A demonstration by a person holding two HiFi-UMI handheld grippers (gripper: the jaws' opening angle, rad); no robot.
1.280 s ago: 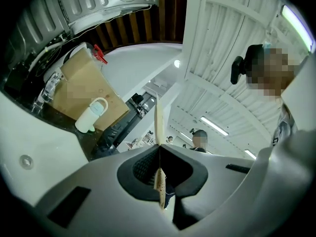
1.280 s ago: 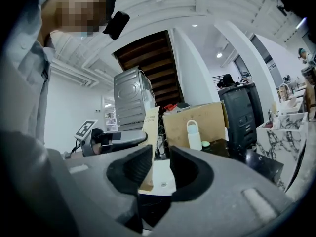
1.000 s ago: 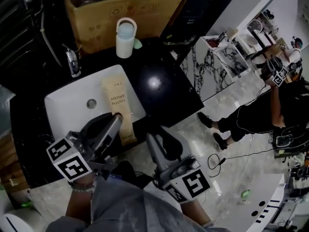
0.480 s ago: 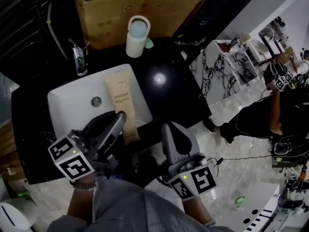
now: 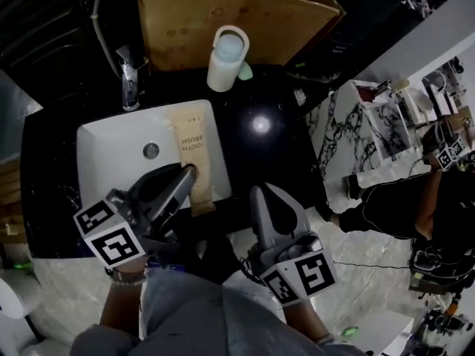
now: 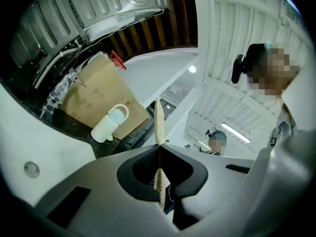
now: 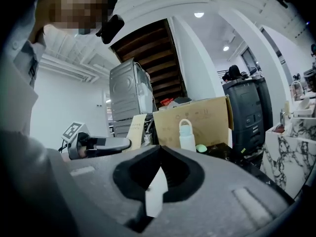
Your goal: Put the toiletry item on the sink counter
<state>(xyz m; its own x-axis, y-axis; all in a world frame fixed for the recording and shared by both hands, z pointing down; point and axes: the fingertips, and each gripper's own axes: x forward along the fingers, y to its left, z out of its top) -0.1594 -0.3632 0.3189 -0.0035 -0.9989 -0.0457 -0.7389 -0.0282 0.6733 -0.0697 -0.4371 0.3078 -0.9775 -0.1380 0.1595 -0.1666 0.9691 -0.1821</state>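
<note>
A flat tan toothbrush pack point(image 5: 190, 143) hangs over the right side of the white sink basin point(image 5: 104, 158); its near end reaches past the basin's front rim. My left gripper point(image 5: 189, 171) is shut on the pack's lower part. In the left gripper view the pack point(image 6: 159, 125) stands edge-on, pinched between the closed jaws of the left gripper point(image 6: 159, 148). My right gripper point(image 5: 261, 193) is shut with nothing in it, just off the counter's front edge to the right of the pack. In the right gripper view the right gripper point(image 7: 159, 148) shows the same closed jaws.
The black counter point(image 5: 260, 128) surrounds the basin. A chrome tap point(image 5: 128, 80) stands behind the basin. A white bottle with a handle point(image 5: 226, 56), a small green thing point(image 5: 245, 71) and an open cardboard box point(image 5: 237, 10) stand at the back. A person point(image 5: 415, 199) stands at the right.
The right gripper's jaws have come together and it has risen closer to the counter's front edge. The left gripper keeps its hold on the pack over the basin.
</note>
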